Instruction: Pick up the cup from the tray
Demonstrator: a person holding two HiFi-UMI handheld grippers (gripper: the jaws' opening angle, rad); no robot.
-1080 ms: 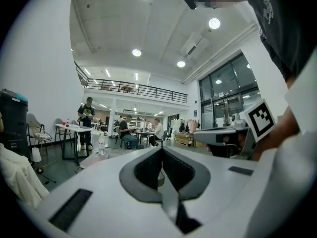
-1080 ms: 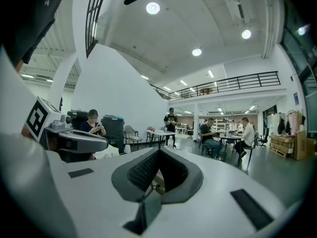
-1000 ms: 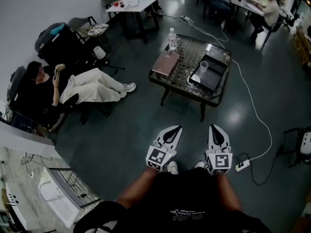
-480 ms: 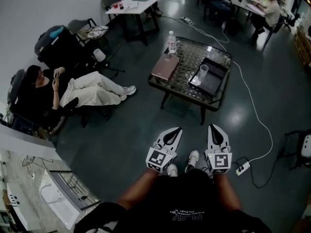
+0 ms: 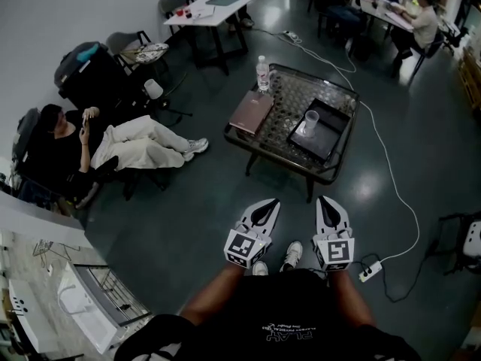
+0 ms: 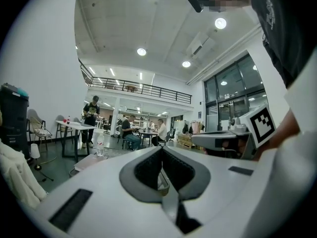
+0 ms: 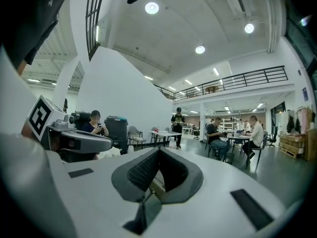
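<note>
A clear plastic cup (image 5: 310,122) stands upright in a black tray (image 5: 325,130) on the right half of a low glass-topped table (image 5: 289,100), well ahead of me. My left gripper (image 5: 269,202) and right gripper (image 5: 326,200) are held close to my body, side by side, far short of the table. Both point forward with jaws shut and nothing between them. In the left gripper view the jaws (image 6: 160,150) meet at the tip; the right gripper view shows the same (image 7: 158,151).
A brown book (image 5: 251,110) and a water bottle (image 5: 262,71) share the table's left side. A seated person (image 5: 113,138) with outstretched legs is at the left. A white cable (image 5: 391,173) runs to a power strip (image 5: 368,271) at the right. A white desk (image 5: 209,7) stands behind.
I have stepped forward slightly: the table and tray sit a little lower and nearer in the head view. Both grippers stay shut and keep their place by my body.
</note>
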